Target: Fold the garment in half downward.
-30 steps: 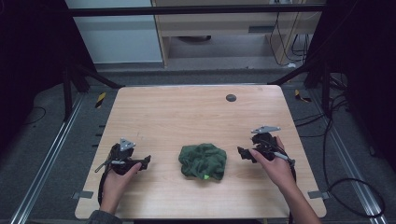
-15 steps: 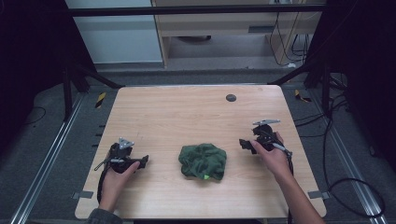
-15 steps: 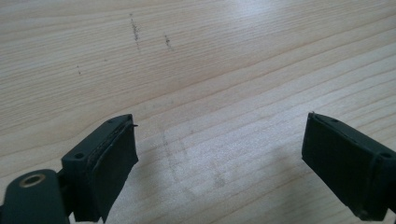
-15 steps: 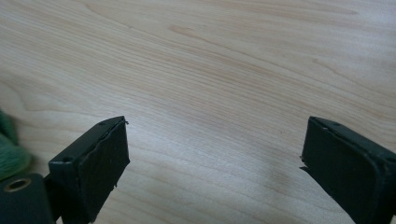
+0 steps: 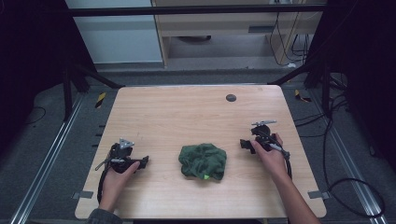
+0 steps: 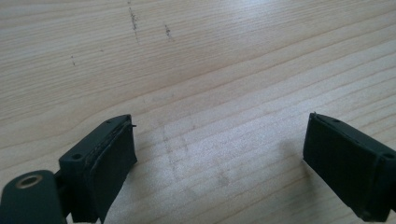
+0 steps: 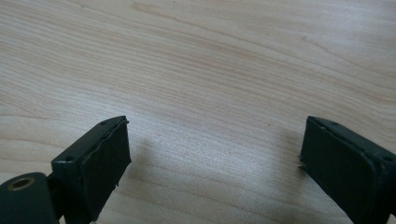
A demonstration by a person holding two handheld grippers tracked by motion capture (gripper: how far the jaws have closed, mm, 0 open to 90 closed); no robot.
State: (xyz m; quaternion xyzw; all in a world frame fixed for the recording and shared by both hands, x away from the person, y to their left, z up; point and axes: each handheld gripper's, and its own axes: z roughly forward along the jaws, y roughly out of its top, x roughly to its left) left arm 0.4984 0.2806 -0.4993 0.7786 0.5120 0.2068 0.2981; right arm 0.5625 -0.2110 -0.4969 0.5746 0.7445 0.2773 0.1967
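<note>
A crumpled green cloth (image 5: 203, 161) lies near the front-middle of the table (image 5: 187, 116), between the two grippers and apart from both.

The left gripper (image 5: 143, 162) sits at the cloth's 9 o'clock, low over the wood. The left hand (image 5: 116, 179) wraps it from behind, forearm coming up from the table's 6 o'clock edge, jaws aimed toward 3 o'clock at the cloth. In the left gripper view its jaws stand wide apart with bare wood between them.

The right gripper (image 5: 245, 144) sits at the cloth's 2 o'clock, a little farther up the table than the left one. The right hand (image 5: 271, 156) grips it with the forearm slanting in from about 5 o'clock, jaws turned toward 9 o'clock. In the right gripper view its jaws are spread wide too, holding nothing, over plain wood grain.

A small dark disc (image 5: 230, 98) lies at 12 o'clock from the cloth, well apart, near the far edge.
</note>
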